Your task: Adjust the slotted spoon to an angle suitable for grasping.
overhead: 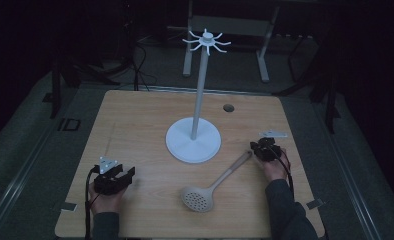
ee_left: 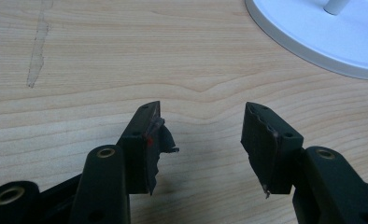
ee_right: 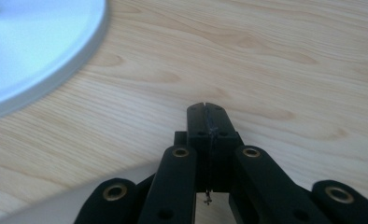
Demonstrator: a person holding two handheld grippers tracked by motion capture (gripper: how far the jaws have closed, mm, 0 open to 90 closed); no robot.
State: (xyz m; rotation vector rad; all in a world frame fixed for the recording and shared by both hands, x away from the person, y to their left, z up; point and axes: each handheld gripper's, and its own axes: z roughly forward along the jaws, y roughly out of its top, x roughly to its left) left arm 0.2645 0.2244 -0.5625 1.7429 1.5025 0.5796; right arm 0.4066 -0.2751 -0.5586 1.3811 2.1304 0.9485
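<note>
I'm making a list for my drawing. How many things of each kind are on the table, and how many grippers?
White hook stand: 1
Slotted spoon: 1
Grippers: 2, left gripper open, right gripper shut
Total: 4

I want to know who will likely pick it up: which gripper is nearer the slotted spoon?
Right. The right gripper sits at the slotted spoon handle's tip; the left gripper lies apart, left of its bowl.

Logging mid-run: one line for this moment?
left gripper open, empty | right gripper shut, at slotted spoon handle end | rack hooks bare
</note>
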